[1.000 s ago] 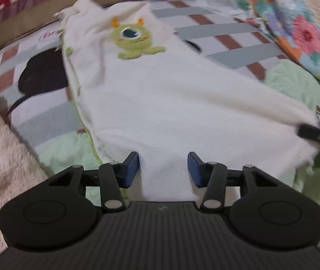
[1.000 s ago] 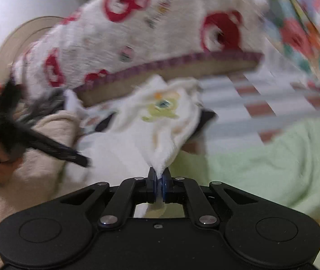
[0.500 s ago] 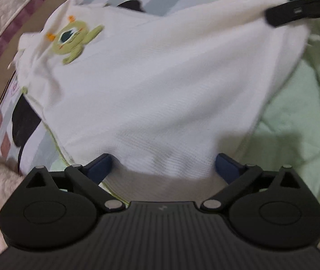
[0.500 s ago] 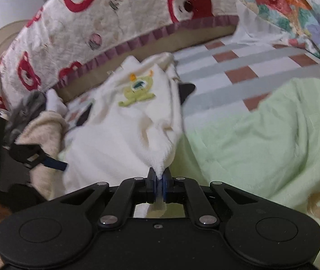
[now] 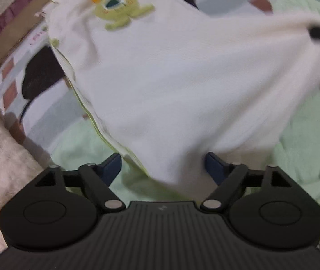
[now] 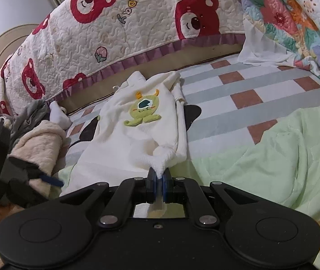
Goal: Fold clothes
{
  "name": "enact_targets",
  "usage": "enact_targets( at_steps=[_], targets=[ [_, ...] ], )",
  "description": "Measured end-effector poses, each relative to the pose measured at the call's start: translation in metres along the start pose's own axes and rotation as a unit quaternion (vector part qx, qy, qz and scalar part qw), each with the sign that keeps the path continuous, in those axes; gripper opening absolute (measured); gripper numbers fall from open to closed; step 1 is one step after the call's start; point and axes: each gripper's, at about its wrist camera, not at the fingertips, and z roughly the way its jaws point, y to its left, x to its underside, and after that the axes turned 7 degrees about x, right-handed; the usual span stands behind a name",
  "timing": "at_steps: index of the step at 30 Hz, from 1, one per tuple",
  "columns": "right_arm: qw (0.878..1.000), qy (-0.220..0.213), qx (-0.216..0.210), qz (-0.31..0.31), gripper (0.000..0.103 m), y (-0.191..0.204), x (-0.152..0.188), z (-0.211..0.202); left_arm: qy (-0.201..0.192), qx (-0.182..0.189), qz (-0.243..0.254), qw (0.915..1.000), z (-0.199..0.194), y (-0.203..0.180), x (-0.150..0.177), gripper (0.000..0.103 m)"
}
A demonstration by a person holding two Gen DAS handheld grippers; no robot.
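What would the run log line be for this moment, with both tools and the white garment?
left tool: open, hem edge between fingers, no grip | right tool: shut on white garment corner | garment: spread on bed, monster patch up | fold: not made

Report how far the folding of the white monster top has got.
Done: the white top lies spread on the bed, monster patch up. In hand: the right gripper pinches one bottom corner; the left gripper is open at the hem. Left: no fold shows yet.

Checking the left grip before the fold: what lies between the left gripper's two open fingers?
In the left wrist view, the white garment's near edge hangs between the left gripper's open, unclamped fingers, with green blanket beneath.
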Motion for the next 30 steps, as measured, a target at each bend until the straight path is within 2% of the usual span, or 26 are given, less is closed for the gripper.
enact_targets(
  at_steps=[2,3,4,6,7,9,13,14,16,18,19,22,24,25,26,27,28,30],
  targets=[
    [1.0,0.002,-0.001,0.002,0.007,0.0,-0.002,0.0,0.017,0.002,0.021,0.9996,0.003,-0.007,0.003,0.084],
    [1.0,0.003,-0.001,0.003,0.007,0.0,-0.002,-0.001,0.02,-0.016,0.028,0.9993,0.004,-0.011,0.003,0.086],
    [1.0,0.005,-0.001,0.004,0.007,0.0,-0.003,-0.001,0.019,-0.034,0.029,0.9988,0.004,-0.014,0.002,0.086],
    [1.0,0.007,-0.002,0.007,0.008,0.0,-0.004,-0.001,-0.005,-0.037,0.006,0.9993,0.0,-0.017,-0.003,0.087],
    [1.0,0.008,-0.003,0.008,0.008,0.0,-0.005,-0.002,-0.019,-0.038,-0.008,0.9991,-0.002,-0.018,-0.006,0.087],
    [1.0,0.01,-0.003,0.01,0.008,0.0,-0.007,-0.002,-0.078,-0.042,-0.067,0.9938,-0.009,-0.015,-0.007,0.087],
    [1.0,0.015,-0.005,0.014,0.008,0.0,-0.01,-0.003,-0.119,-0.036,-0.152,0.9806,-0.007,0.002,-0.005,0.09],
    [1.0,0.016,-0.005,0.016,0.008,0.0,-0.01,-0.003,-0.102,-0.017,-0.184,0.9774,-0.004,0.013,-0.003,0.09],
    [0.999,0.022,-0.009,0.024,0.008,-0.004,-0.007,-0.002,-0.063,0.026,-0.254,0.9647,0.003,0.036,0.003,0.09],
    [0.999,0.031,-0.015,0.039,0.009,-0.013,0.001,0.002,-0.038,0.066,-0.324,0.943,0.009,0.059,0.012,0.09],
    [0.998,0.036,-0.018,0.047,0.009,-0.017,0.005,0.004,-0.029,0.082,-0.35,0.9326,0.012,0.068,0.015,0.09],
    [0.996,0.05,-0.027,0.07,0.012,-0.03,0.018,0.009,-0.022,0.111,-0.399,0.9099,0.019,0.083,0.024,0.09],
    [0.994,0.059,-0.033,0.085,0.015,-0.039,0.026,0.013,-0.016,0.126,-0.405,0.9055,0.025,0.085,0.025,0.091],
    [0.993,0.064,-0.036,0.093,0.028,-0.043,0.03,0.015,-0.012,0.134,-0.404,0.9049,0.029,0.085,0.024,0.09],
    [0.992,0.068,-0.039,0.101,0.035,-0.048,0.034,0.017,-0.017,0.139,-0.396,0.9076,0.029,0.084,0.022,0.088],
    [0.99,0.072,-0.051,0.112,0.051,-0.049,0.038,0.022,-0.022,0.144,-0.388,0.9101,0.03,0.082,0.02,0.077],
    [0.988,0.076,-0.062,0.123,0.058,-0.05,0.041,0.028,-0.027,0.149,-0.38,0.9126,0.03,0.08,0.018,0.056],
    [0.982,0.083,-0.084,0.145,0.061,-0.053,0.047,0.039,-0.037,0.158,-0.363,0.9177,0.031,0.076,0.014,0.042]
  ],
)
